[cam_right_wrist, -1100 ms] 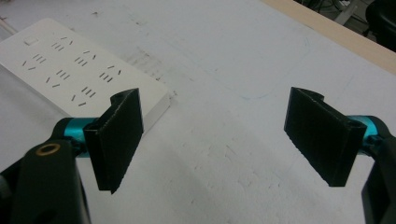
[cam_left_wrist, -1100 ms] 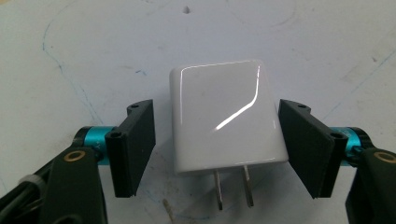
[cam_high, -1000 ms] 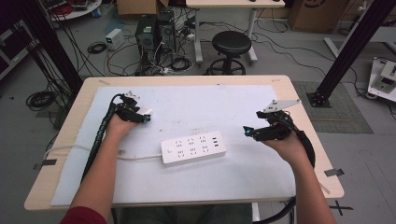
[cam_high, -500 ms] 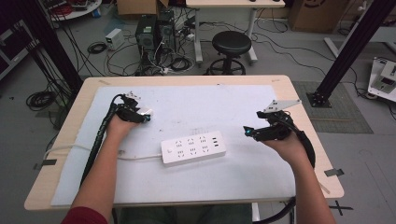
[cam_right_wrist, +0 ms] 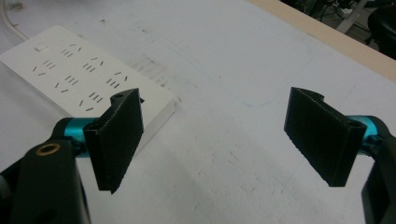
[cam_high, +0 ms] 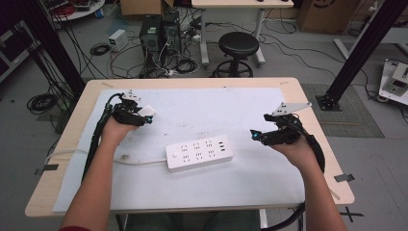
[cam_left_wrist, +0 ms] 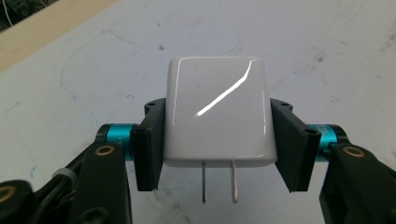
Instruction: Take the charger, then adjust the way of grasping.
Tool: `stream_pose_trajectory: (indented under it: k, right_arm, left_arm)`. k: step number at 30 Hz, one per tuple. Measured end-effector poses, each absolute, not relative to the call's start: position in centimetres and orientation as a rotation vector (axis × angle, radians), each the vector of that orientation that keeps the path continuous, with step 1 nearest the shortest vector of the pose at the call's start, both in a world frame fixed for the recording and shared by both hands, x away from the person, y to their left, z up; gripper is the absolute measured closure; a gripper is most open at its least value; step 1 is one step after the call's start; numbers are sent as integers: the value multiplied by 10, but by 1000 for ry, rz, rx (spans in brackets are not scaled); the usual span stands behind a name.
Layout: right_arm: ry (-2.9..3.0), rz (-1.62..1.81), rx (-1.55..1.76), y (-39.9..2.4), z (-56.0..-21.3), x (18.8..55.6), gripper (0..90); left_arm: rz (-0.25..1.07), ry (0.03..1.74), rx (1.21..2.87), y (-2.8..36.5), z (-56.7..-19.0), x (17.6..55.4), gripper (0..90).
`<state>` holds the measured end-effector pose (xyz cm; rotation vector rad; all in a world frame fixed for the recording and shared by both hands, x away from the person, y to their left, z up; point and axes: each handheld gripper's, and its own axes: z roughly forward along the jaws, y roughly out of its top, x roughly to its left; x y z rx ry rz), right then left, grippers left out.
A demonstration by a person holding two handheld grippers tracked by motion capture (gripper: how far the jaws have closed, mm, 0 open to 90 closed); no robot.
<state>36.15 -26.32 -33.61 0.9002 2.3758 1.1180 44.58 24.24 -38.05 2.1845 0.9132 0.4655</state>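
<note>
A glossy white wall charger (cam_left_wrist: 217, 112) with two metal prongs pointing back toward the camera sits between the pads of my left gripper (cam_left_wrist: 217, 135), which is shut on its sides. In the high view that charger (cam_high: 148, 112) hangs a little above the white mat at the left, in my left gripper (cam_high: 143, 116). A white power strip (cam_high: 199, 153) with several sockets lies flat at the mat's middle. To its right my right gripper (cam_high: 253, 135) stands open with nothing between its jaws. The right gripper view shows the power strip (cam_right_wrist: 79, 70) to the upper left of my right gripper (cam_right_wrist: 219, 135).
The strip's white cord (cam_high: 96, 155) runs left across the mat (cam_high: 216, 110) toward the table's edge. The wooden table rim (cam_high: 308, 120) frames the mat. A black stool (cam_high: 238, 45), computer boxes and cables stand on the floor beyond the table.
My left gripper has risen a little off the mat with the white charger in its jaws. The right gripper and the power strip have kept their places.
</note>
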Motion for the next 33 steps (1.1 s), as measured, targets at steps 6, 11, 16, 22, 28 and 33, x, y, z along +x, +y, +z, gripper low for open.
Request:
stream_pose_trajectory:
  k: [6,11,16,22,28,33]
  right_arm:
    - [2370,1145,878,-265,-333,357,202]
    - [2371,1145,874,-265,-332,356,202]
    - [2368,1146,877,-264,-331,355,202]
    - [2373,1137,884,-264,-330,357,202]
    - [2369,1143,873,-262,-326,353,202]
    - [2377,1164,874,-260,-324,351,202]
  left_arm:
    - [447,766,2148,240,-347,403,425]
    - [439,676,2144,237,-333,384,425]
    - [436,653,2142,236,-331,379,425]
    - [418,602,2161,228,-333,375,425]
    - [418,533,2172,214,-337,371,425]
    - [396,457,2183,196,-339,364,425]
